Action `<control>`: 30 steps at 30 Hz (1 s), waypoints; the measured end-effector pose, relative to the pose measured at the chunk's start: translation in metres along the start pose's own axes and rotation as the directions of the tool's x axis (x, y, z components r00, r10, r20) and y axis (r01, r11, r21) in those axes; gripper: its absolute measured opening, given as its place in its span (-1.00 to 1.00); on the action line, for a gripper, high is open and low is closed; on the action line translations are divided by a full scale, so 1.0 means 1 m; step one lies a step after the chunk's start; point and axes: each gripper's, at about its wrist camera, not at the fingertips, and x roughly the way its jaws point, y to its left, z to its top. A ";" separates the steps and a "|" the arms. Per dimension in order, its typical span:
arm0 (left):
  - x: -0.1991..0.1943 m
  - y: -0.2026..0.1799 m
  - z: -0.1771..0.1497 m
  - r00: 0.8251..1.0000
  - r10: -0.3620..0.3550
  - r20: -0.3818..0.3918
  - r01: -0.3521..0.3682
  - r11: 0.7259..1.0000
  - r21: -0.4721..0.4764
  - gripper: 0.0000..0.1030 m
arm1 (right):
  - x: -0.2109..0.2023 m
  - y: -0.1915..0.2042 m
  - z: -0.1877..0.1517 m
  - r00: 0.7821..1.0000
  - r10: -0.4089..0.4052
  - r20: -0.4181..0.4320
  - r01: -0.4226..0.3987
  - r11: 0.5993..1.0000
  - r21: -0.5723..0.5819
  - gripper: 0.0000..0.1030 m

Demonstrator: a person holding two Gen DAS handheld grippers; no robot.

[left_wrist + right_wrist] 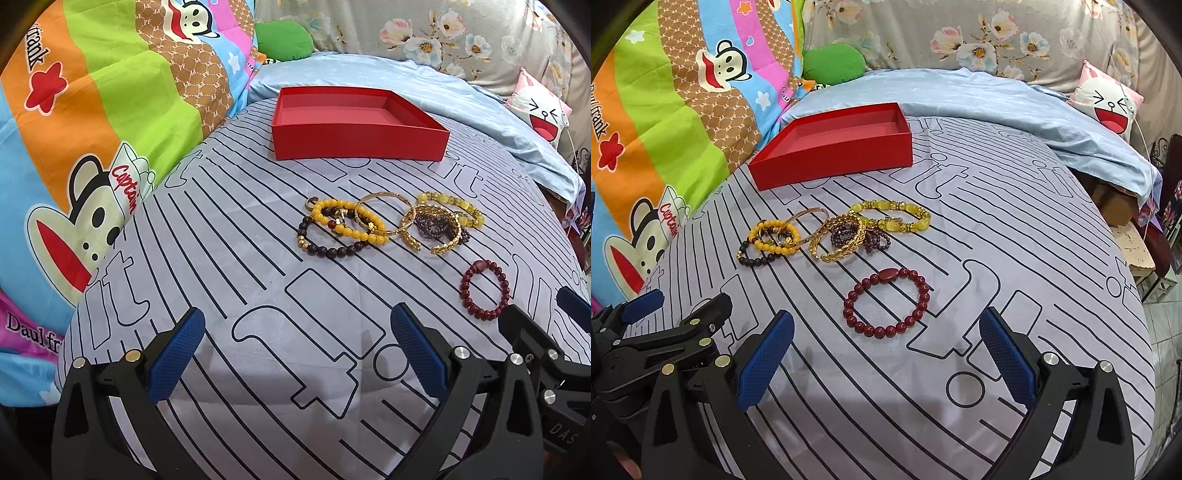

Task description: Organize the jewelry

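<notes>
The dark red bead bracelet (886, 302) lies flat and alone on the striped bedsheet (1015, 229), apart from the tangle beyond it, so it looks like your easiest first pick. It sits just ahead of your right tool (886, 354), roughly centred between the two blue pads, which stand wide apart and hold nothing. From the left wrist view the same bracelet (484, 291) lies off to the right of your left tool (297, 354), whose pads are also spread wide and empty.

Farther from that bracelet, toward the box, the rest of the jewelry is heaped together: a yellow bead bracelet (774, 236) overlapping a dark brown bead bracelet (757, 258), a thin gold bangle (809, 218), a gold leaf-pattern bangle (846, 240) lying over purple beads (875, 236), and a pale yellow stone bracelet (897, 218). They touch and cross one another, so you would likely need to lift them one at a time.

Beyond the heap sits the open red box (834, 155), empty, its mouth up and presumably the place for the pieces. The cartoon-print quilt (665, 129) rises on the box's far left side.
</notes>
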 end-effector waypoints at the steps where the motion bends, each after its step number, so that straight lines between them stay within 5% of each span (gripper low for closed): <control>1: 0.000 0.000 0.000 1.000 0.000 -0.001 0.000 1.000 0.000 0.86 | 0.000 0.000 0.000 1.000 0.000 0.000 0.000 1.000 0.000 0.87; 30: 0.002 0.001 0.000 1.000 -0.001 -0.002 0.001 1.000 -0.008 0.86 | 0.007 0.000 -0.004 1.000 0.004 0.002 -0.004 1.000 0.001 0.87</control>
